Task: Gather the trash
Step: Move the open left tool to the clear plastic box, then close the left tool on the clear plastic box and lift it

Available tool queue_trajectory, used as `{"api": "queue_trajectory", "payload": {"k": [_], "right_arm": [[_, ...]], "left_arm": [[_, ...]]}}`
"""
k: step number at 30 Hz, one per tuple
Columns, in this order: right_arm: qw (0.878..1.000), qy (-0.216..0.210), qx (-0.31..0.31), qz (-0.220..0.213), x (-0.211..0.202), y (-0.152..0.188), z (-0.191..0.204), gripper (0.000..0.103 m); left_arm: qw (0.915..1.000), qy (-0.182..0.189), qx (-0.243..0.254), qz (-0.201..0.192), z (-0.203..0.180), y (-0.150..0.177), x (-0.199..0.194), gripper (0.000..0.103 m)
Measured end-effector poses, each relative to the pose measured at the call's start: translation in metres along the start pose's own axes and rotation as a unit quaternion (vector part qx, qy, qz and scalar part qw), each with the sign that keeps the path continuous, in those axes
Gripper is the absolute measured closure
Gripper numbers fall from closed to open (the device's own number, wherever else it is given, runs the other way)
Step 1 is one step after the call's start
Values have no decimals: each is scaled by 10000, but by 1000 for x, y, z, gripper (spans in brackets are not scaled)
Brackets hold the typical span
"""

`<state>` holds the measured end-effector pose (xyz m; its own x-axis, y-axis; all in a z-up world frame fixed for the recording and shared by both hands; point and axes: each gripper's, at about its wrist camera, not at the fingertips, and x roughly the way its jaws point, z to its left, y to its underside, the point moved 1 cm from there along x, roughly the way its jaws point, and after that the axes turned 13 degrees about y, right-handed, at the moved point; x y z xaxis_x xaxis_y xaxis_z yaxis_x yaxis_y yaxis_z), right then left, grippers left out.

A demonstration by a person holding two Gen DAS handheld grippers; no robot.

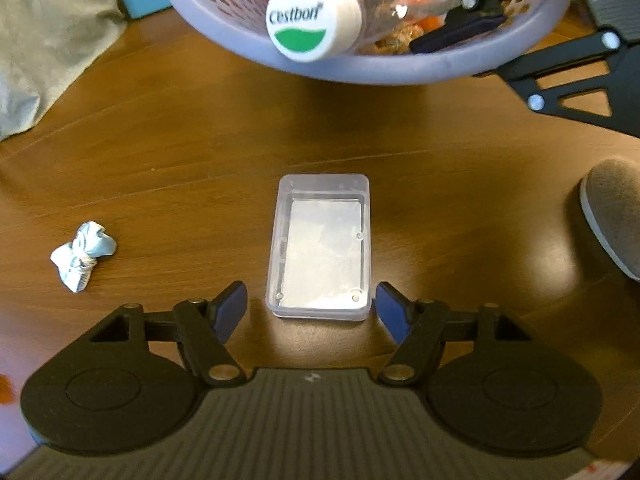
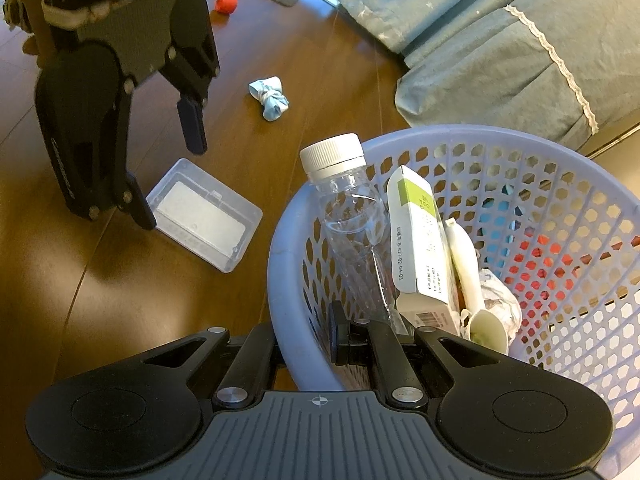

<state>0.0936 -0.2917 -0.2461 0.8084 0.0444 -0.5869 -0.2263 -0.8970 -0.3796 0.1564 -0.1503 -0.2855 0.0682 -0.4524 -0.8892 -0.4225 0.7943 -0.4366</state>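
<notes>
A clear plastic box (image 1: 320, 248) (image 2: 204, 216) lies open side up on the brown wood floor. My left gripper (image 1: 312, 308) (image 2: 170, 180) is open and low over it. Its blue pads (image 1: 230, 308) flank the box's near end with a small gap on each side. My right gripper (image 2: 340, 336) (image 1: 480, 12) is shut on the rim of a lilac mesh basket (image 2: 288, 280) (image 1: 360, 72). The basket holds a clear bottle with a white cap (image 2: 332, 152) (image 1: 312, 20), a white carton (image 2: 420, 240) and crumpled wrappers. A knotted pale blue wad (image 1: 82, 256) (image 2: 270, 98) lies on the floor to the left.
A red scrap (image 2: 226, 3) lies farther off on the floor. Teal bedding with lace trim (image 2: 500, 40) hangs beyond the basket. A grey cloth (image 1: 48, 40) is at the far left, and a grey slipper (image 1: 612, 216) at the right edge.
</notes>
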Motion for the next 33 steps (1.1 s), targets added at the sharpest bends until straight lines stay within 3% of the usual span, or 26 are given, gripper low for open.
{"api": "queue_trajectory", "payload": {"k": [1, 14, 24, 33], "right_arm": [[10000, 3, -2, 3, 0, 0, 0, 99], [10000, 20, 32, 16, 2, -1, 0, 99], [10000, 21, 30, 19, 2, -1, 0, 99], [10000, 24, 25, 20, 3, -2, 1, 99]], "left_arm": [[10000, 24, -23, 52, 0, -1, 2, 52], [9964, -743, 247, 339, 13, 17, -54, 53], [9922, -1238, 121, 98, 22, 13, -126, 53], [9894, -1420, 200, -246, 15, -18, -167, 53]]}}
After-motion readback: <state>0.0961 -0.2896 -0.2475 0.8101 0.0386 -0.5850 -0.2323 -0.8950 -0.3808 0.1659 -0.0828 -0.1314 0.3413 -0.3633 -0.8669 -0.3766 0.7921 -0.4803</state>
